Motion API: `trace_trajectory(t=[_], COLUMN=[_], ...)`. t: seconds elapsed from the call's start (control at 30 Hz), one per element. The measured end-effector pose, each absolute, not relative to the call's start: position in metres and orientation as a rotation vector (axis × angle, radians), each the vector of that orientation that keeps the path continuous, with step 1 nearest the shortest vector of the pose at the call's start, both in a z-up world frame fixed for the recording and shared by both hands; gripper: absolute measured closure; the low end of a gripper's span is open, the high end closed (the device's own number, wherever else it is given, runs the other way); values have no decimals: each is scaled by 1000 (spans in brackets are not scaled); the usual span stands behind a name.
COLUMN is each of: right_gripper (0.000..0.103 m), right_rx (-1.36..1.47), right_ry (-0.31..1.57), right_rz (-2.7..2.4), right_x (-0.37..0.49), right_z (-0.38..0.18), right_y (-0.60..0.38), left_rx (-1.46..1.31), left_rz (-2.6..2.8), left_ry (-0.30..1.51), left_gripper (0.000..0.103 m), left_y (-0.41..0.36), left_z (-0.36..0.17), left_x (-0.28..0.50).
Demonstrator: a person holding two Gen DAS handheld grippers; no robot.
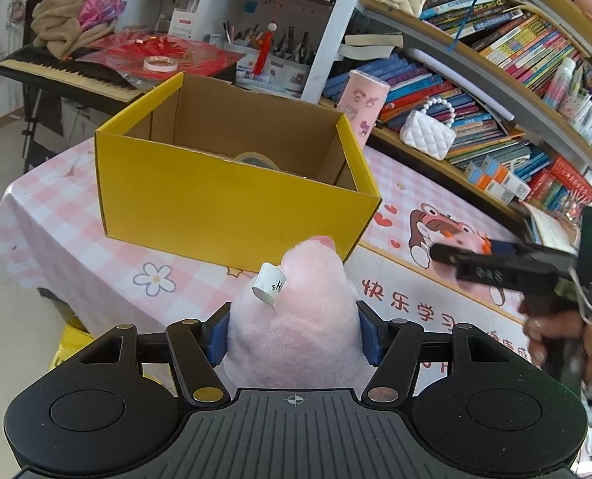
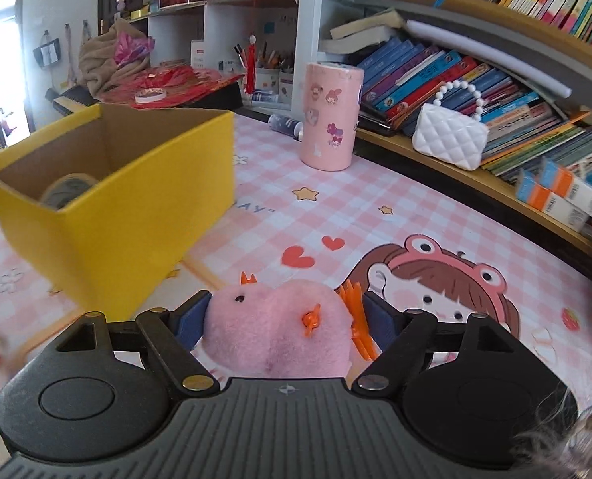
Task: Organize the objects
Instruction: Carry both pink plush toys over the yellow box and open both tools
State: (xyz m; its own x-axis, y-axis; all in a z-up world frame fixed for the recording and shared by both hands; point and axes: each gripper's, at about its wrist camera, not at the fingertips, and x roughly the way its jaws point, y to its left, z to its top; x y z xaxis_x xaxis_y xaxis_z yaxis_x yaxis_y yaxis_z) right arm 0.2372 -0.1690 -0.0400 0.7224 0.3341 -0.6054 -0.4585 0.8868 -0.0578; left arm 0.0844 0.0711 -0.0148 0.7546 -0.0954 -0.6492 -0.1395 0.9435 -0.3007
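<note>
Plush fills both our claws: left claw (image 1: pixel 292 333) clamps a fluffy pale-pink toy (image 1: pixel 296 319) directly before the open yellow cardboard box (image 1: pixel 232 207), nearer than right claw (image 2: pixel 284 319), clamped on a pink orange-trimmed plush (image 2: pixel 276 327) above the bench (image 2: pixel 375 207).

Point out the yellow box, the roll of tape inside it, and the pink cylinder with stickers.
yellow box (image 1: pixel 232 203): left wrist view, on its near outer wall.
roll of tape (image 2: pixel 67 188): right wrist view, on its upper rim.
pink cylinder (image 2: pixel 329 119): right wrist view, mid-side.
</note>
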Motion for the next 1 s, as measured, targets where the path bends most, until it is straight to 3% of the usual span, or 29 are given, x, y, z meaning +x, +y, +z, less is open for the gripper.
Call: trace_trajectory(t=[0.5,1.0], right_gripper=[24,24], right_rx=[-106,-140], right_ry=[669,650], right_rz=[427,460], right_x=[102,61], right_z=[-13,-8], right_y=[-79,-3], left_rx=[-362,-366], left_rz=[-42,-40], left_ry=[667,621], left_gripper=[42,42], left_y=[148,210], left_z=[-8,-3], left_x=[45,10])
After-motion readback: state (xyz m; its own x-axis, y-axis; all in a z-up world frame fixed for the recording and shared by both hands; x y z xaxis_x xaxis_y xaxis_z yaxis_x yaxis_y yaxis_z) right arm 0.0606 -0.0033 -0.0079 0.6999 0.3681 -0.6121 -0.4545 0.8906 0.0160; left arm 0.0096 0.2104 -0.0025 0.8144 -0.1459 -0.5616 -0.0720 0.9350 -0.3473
